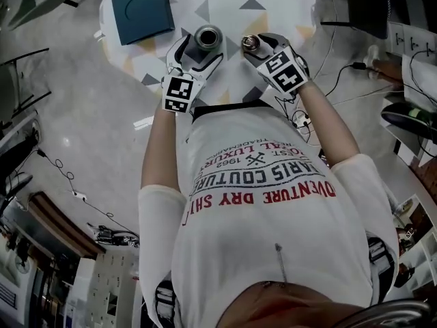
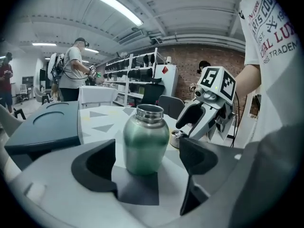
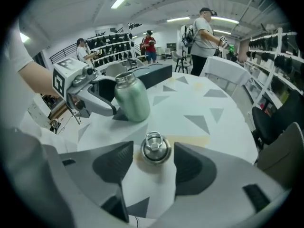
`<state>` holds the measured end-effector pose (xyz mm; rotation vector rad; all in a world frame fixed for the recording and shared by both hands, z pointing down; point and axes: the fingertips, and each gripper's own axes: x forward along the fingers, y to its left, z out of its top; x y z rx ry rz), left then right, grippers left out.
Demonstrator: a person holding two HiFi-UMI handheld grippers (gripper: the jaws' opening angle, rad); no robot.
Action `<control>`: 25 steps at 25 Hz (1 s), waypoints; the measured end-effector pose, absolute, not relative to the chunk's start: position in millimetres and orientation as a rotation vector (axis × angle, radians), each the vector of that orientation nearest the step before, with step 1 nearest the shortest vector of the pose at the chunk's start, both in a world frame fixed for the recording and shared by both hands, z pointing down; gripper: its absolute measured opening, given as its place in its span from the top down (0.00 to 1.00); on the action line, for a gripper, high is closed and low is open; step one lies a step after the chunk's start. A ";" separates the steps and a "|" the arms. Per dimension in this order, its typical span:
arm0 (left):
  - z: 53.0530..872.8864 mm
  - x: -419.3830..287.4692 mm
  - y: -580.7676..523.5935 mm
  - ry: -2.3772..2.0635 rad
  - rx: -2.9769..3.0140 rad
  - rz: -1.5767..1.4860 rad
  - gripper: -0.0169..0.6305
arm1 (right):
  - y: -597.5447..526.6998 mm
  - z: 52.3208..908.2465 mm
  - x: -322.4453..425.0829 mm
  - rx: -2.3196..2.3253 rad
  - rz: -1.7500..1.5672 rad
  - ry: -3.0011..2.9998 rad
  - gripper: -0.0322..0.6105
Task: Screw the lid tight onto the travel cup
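A green metal travel cup (image 1: 208,38) (image 2: 146,140) (image 3: 131,99) stands upright on the white table (image 1: 225,9), its steel mouth uncovered. Its round steel lid (image 1: 250,43) (image 3: 155,148) (image 2: 179,137) lies on the table just right of it, handle ring up. My left gripper (image 1: 200,52) (image 2: 148,163) is open, its jaws either side of the cup's base with gaps on both sides. My right gripper (image 1: 259,48) (image 3: 152,167) is open and tilted down over the lid, which sits between its pads (image 3: 192,167) untouched.
A dark teal case (image 1: 141,5) (image 2: 45,127) lies on the table's far left. The table carries grey and yellow triangle marks. Cables (image 1: 341,74) run over the floor at the right. People stand by shelves (image 3: 205,37) beyond the table.
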<state>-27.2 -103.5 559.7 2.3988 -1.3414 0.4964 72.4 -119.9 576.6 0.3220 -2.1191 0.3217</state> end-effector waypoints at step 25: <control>571.6 -14.2 -125.0 -1.129 2.566 0.555 0.39 | -127.7 560.4 61.5 0.181 0.219 -2.076 0.58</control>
